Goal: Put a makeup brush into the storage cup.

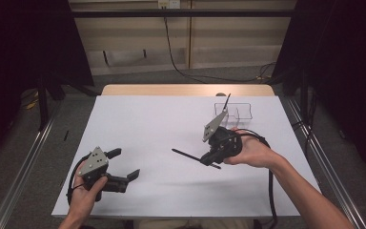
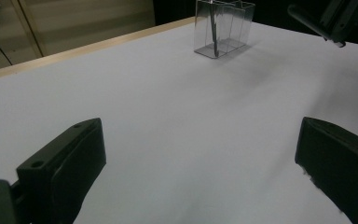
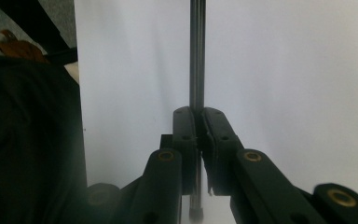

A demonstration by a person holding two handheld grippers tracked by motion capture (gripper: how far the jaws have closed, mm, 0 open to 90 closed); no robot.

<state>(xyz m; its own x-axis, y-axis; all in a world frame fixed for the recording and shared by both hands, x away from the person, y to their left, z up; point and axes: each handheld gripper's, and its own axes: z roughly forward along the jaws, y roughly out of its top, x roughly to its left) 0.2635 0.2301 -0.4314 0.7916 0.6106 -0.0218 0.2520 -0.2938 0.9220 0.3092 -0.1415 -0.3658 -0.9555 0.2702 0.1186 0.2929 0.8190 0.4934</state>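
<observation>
Rod top cut off, base blurred

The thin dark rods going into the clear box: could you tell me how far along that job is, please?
Done: one rod already stands in the clear box at the table's far side. In hand: the right gripper is shut on a second rod, held above the white table short of the box. Left, as it looks: placing that rod in the box. The left gripper is open, holding nothing.
</observation>
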